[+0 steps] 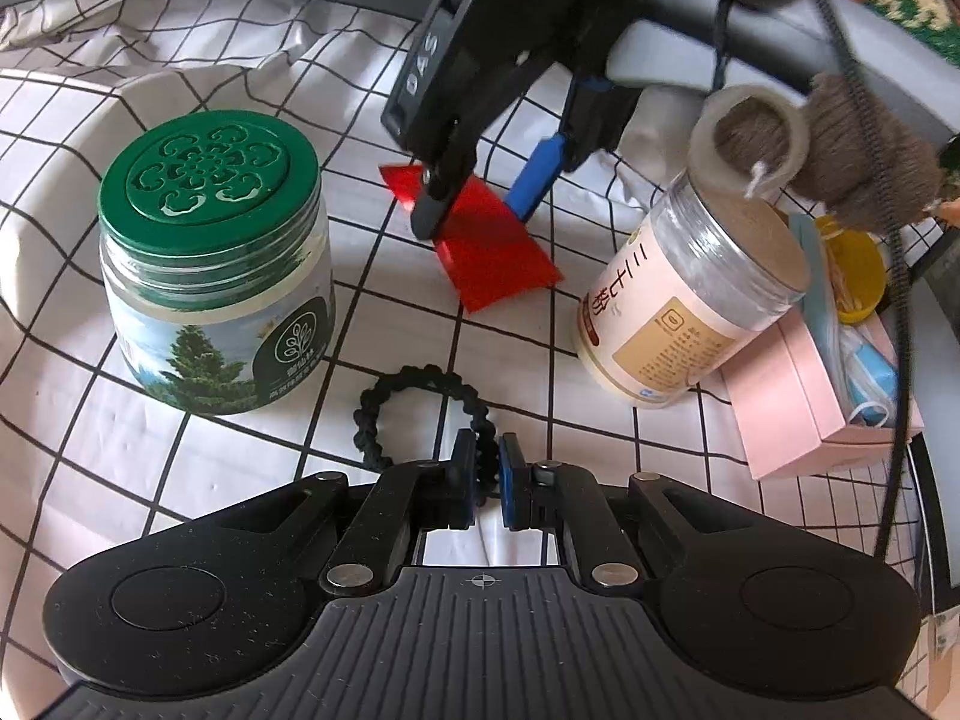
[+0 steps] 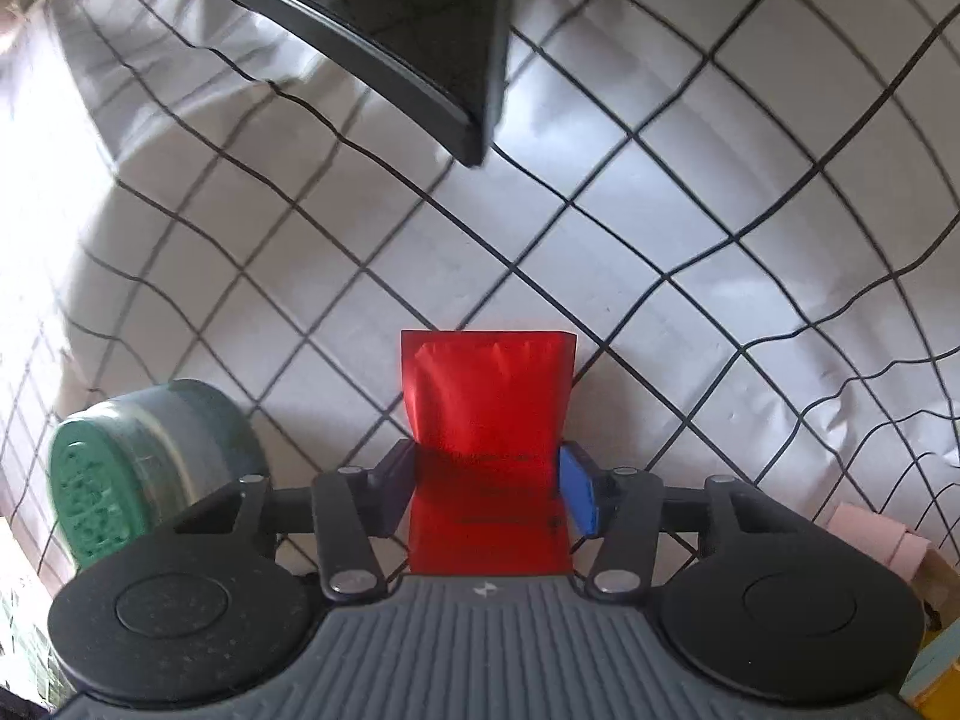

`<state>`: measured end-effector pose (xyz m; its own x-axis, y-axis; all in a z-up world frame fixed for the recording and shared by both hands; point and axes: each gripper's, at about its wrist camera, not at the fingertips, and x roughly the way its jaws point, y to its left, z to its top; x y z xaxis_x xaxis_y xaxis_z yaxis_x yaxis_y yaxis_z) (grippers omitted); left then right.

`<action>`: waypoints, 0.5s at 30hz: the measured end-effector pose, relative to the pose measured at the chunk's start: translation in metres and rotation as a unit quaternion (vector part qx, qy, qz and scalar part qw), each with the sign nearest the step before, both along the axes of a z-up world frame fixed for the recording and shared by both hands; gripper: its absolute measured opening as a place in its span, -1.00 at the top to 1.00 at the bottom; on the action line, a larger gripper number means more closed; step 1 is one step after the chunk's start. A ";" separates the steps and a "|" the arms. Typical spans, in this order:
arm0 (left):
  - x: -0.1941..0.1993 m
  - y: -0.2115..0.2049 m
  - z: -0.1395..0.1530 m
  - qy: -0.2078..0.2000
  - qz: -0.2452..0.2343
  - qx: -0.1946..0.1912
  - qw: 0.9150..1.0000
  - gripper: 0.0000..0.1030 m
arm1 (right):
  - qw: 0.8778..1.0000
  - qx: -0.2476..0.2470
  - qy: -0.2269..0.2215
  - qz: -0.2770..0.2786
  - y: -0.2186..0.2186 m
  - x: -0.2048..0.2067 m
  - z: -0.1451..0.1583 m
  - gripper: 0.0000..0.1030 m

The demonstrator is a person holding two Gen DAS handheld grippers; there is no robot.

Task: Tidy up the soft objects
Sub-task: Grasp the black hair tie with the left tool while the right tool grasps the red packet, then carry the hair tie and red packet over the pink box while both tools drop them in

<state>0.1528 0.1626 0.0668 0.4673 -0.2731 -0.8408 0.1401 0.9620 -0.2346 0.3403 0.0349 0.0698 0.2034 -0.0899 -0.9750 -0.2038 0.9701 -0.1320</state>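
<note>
Under everything you have the white cloth with the black grid [image 1: 180,228], wrinkled toward the far edge where a dark curved rim [image 2: 372,42] cuts across. On your left stands the big green-lidded jar [image 1: 216,276], upright, tree label facing you. Over on the right the pink box [image 1: 798,408] sits with odds and ends in it, and the clear jar with the pale label [image 1: 690,300] leans tilted against that box. A brown fuzzy toy [image 1: 864,156] hangs just above the jar's lid.

Now your right gripper [image 1: 474,204]: it's pointing steeply down at the red pouch [image 1: 492,246], which lies flat on the cloth between the two jars. From its own wrist view the pouch [image 2: 489,432] sits squarely between the fingers, the blue pad [image 2: 579,492] right at its edge. Whether the pads actually press it I can't quite tell; there looks to be a sliver of gap on the blue side, so I'd call the jaws unclosed around it.

Your left gripper [image 1: 485,468] is clamped tight on the black braided loop [image 1: 420,414], the rest of the loop lying on the cloth just in front of the fingertips.
</note>
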 end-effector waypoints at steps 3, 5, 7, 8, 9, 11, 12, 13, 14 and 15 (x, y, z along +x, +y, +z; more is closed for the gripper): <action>-0.001 -0.001 0.000 0.000 0.002 0.002 1.000 0.80 | 1.000 0.014 -0.014 0.003 0.003 -0.004 0.018 0.01; -0.002 -0.002 0.000 0.000 0.005 0.003 1.000 0.81 | 1.000 0.019 -0.019 0.001 0.005 -0.006 0.027 0.01; -0.001 -0.001 0.000 0.001 0.007 0.002 1.000 0.81 | 1.000 0.020 -0.023 -0.001 0.006 -0.011 0.033 0.01; -0.002 -0.001 0.001 0.001 0.010 0.001 1.000 0.82 | 0.999 0.021 -0.026 -0.001 0.006 -0.013 0.037 0.01; -0.002 0.001 0.001 0.000 0.013 0.001 1.000 0.82 | 0.999 0.022 -0.030 0.000 0.006 -0.017 0.040 0.01; -0.003 0.003 0.003 -0.004 0.018 0.004 1.000 0.82 | 0.999 0.027 -0.039 0.005 0.000 -0.019 0.045 0.01; -0.003 0.004 0.006 -0.006 0.020 0.004 1.000 0.82 | 0.999 0.029 -0.045 0.005 0.006 -0.024 0.047 0.01; -0.003 0.005 0.008 -0.010 0.022 0.005 1.000 0.82 | 0.998 0.033 -0.052 0.008 0.007 -0.028 0.050 0.01; -0.004 0.006 0.012 -0.014 0.023 0.005 1.000 0.82 | 0.998 0.036 -0.057 0.010 0.008 -0.032 0.055 0.01; -0.004 0.006 0.016 -0.019 0.024 0.006 1.000 0.82 | 0.997 0.040 -0.062 0.012 0.006 -0.036 0.063 0.01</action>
<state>0.1483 0.1683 0.0824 0.5120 -0.2401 -0.8247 0.1028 0.9704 -0.2187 0.3040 0.0412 0.1325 0.3236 -0.0059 -0.9462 -0.2141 0.9736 -0.0793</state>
